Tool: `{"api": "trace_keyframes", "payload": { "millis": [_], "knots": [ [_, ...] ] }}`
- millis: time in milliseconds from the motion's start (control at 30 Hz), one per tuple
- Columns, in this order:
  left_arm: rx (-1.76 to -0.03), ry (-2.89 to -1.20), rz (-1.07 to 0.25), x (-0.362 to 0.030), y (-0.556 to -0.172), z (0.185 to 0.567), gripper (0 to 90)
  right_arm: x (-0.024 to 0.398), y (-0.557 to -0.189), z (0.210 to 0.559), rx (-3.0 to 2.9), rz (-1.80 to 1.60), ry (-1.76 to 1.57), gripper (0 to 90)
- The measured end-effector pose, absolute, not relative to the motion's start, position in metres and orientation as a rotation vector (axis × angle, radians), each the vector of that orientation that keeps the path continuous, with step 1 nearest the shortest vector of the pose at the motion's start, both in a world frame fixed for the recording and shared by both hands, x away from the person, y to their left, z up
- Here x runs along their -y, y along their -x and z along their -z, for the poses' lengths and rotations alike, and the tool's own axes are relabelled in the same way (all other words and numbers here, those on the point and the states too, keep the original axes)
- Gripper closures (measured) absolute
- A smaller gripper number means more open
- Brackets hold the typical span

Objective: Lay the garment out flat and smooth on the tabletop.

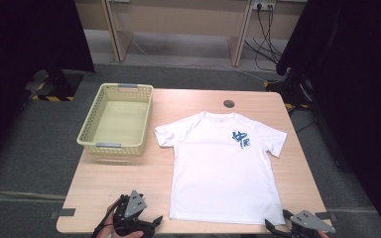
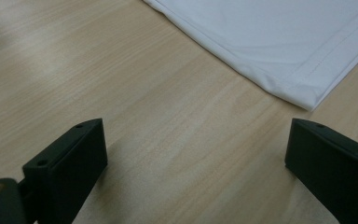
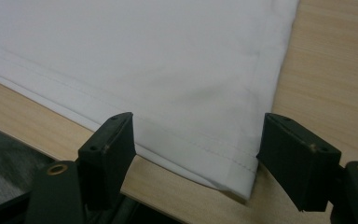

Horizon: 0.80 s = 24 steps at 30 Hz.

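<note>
T-shirt [image 1: 223,168] work looks barely begun: the white shirt lies spread flat and face up on the wooden table [image 1: 124,183], collar toward the far edge, both sleeves out, and its hem along the near edge with no fold in it yet. To its left stands a pale yellow basket [image 1: 115,120], which looks empty, though its near wall hides a little of the floor. The left gripper [image 1: 139,225] sits at the near edge, just beside the shirt's near-left hem corner [image 2: 307,100]; its jaws stand wide apart over bare wood, the corner lying ahead of them and untouched. The right gripper [image 1: 284,227] is at the near-right hem corner [image 3: 240,184]; its jaws are also wide apart, with that corner lying between them but not pinched. So nothing is gripped so far. By my reading, taking both hem corners, folding the shirt and probably placing it in the basket all remain.
</note>
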<state>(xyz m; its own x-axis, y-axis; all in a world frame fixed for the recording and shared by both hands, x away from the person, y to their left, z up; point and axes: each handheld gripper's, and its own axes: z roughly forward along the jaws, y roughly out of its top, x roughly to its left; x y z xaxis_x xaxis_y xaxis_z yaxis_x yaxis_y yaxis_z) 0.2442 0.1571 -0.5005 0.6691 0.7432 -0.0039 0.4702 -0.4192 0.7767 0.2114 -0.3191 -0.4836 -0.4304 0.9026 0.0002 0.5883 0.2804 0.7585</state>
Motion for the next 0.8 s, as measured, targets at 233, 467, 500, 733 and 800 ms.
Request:
{"api": "trace_keyframes", "payload": {
  "millis": [233,467,500,733,800],
  "knots": [
    [-0.932,-2.077,-0.447,-0.157,-0.237,0.502,4.1,0.323,-0.204,0.488,-2.097,-0.972,-1.350,26.2],
    [-0.928,-2.071,-0.451,-0.159,-0.234,0.503,3.8,0.319,-0.200,0.490,-2.071,-0.958,-1.352,21.6],
    [-0.930,-2.070,-0.451,-0.159,-0.233,0.503,3.8,0.319,-0.200,0.490,-2.067,-0.953,-1.357,20.8],
    [-0.946,-2.079,-0.449,-0.162,-0.225,0.503,1.2,0.319,-0.194,0.490,-2.045,-0.934,-1.394,19.1],
    [-0.950,-2.081,-0.447,-0.163,-0.223,0.503,1.0,0.319,-0.194,0.490,-2.044,-0.932,-1.393,19.1]
  ]
}}
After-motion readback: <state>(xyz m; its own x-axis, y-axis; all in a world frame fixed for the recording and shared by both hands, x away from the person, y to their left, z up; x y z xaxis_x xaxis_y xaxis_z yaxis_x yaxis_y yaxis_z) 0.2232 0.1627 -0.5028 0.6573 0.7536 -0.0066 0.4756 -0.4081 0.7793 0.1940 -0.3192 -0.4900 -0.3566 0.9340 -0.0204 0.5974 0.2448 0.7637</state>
